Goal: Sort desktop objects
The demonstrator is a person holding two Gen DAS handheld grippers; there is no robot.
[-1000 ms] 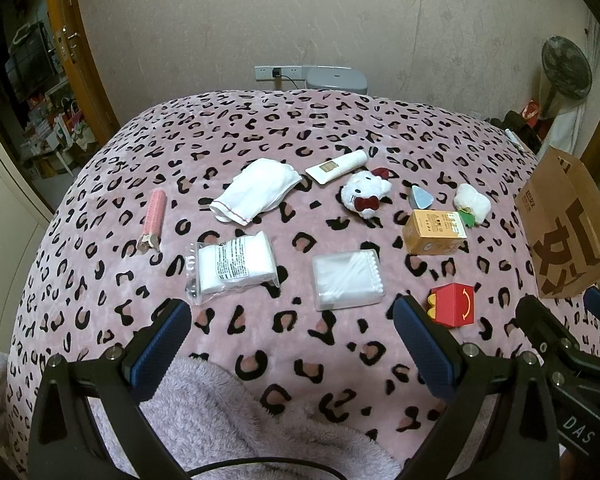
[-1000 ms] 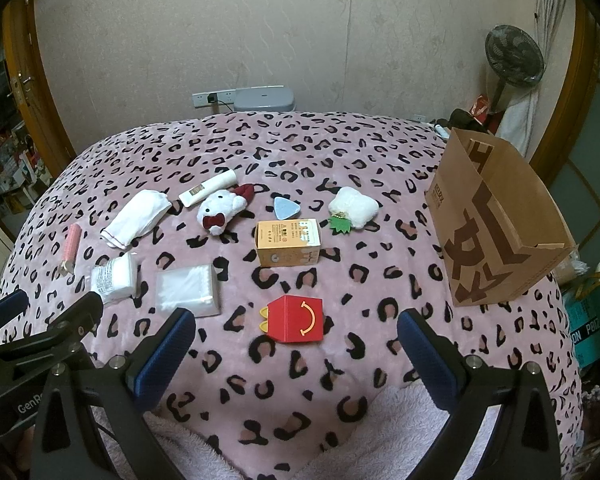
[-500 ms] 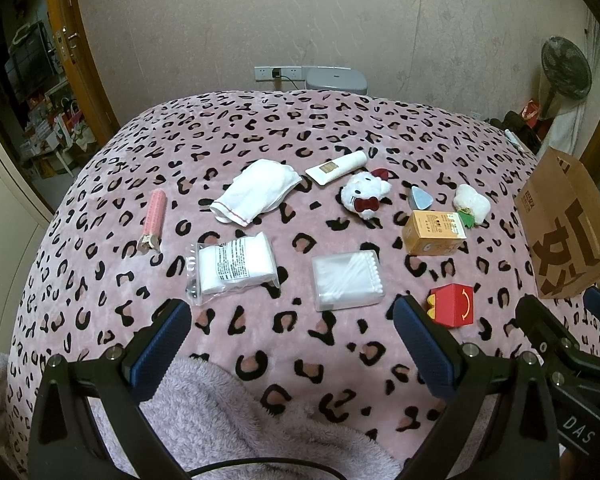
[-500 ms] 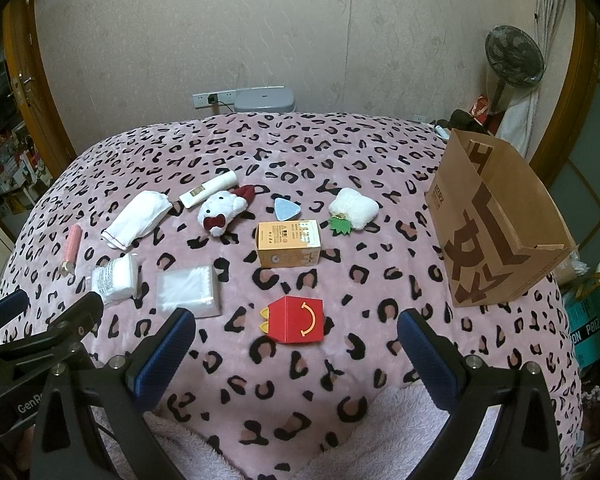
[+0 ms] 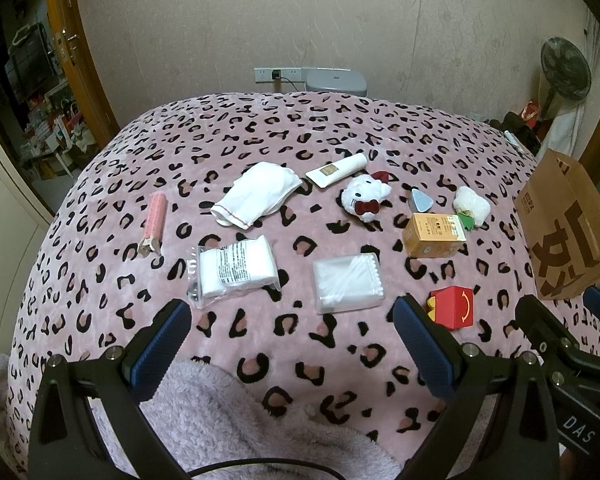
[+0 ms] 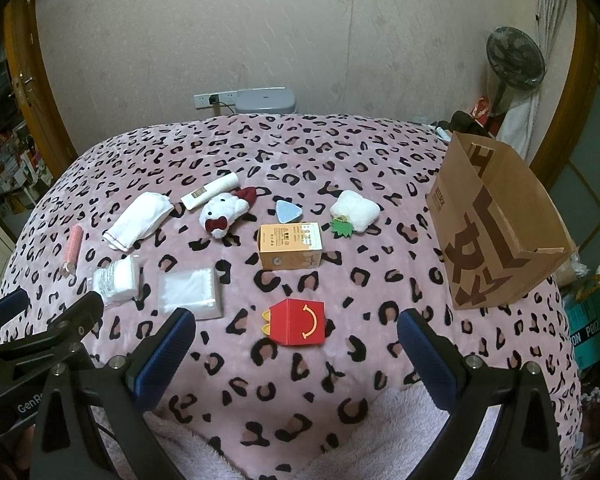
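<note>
- Nearest to me, my left gripper (image 5: 290, 344) and right gripper (image 6: 294, 354) both hang over the near edge of the leopard-print blanket (image 6: 340, 152), jaws spread wide and nothing between them.
- I take the red meal-box toy (image 6: 296, 322) as my landmark. It sits just ahead of the right gripper, between its fingers in that view, upright with the yellow smile facing me.
- Left of the red box lies the clear cotton-swab case (image 5: 348, 282), and further left the bagged cotton pads (image 5: 234, 270).
- Behind the red box is the orange carton (image 6: 290, 244), lying on its side.
- Beyond that, from far left to right of the box: pink roll (image 5: 154, 218), white cloth (image 5: 258, 194), cream tube (image 5: 336, 170), cat plush (image 5: 366, 198), blue triangular piece (image 6: 288, 211), white plush with a green leaf tag (image 6: 354, 212).
- Well right of the red box stands the brown paper bag (image 6: 496, 224), mouth open upward.
- My read: sorting has not started; nothing appears to be in the bag as far as I can see.
- Next, I judge the right gripper should drop forward over the red box, close on its side walls, then carry it right to the bag.
</note>
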